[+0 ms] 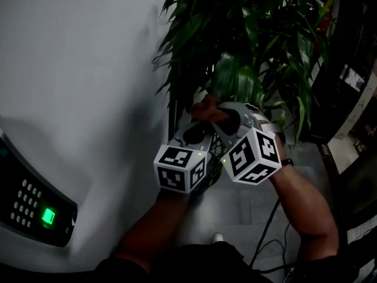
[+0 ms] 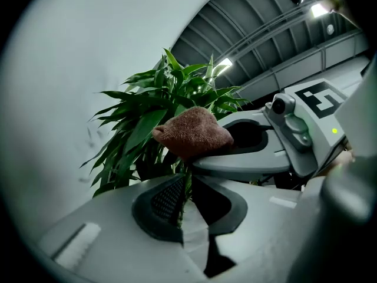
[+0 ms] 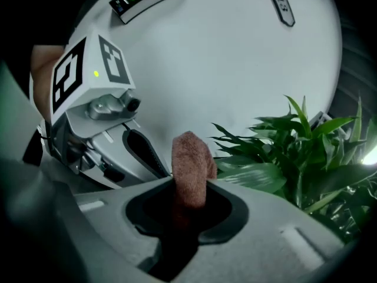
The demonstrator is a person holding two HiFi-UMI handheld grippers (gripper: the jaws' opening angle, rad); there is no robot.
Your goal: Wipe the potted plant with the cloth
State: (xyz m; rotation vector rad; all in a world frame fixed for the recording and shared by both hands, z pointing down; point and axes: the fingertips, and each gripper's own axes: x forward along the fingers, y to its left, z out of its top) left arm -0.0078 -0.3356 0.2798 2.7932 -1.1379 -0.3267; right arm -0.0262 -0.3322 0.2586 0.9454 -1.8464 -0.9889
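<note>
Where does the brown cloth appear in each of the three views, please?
Head view: the cloth is a small brown patch near centre, at the gripper tips just under the leaves.
Left gripper view: the cloth sits at centre, pinched in the right gripper, in front of the foliage.
Right gripper view: the cloth is at low centre, sticking up from between that gripper's own jaws.
Shared landmark: the potted plant.
</note>
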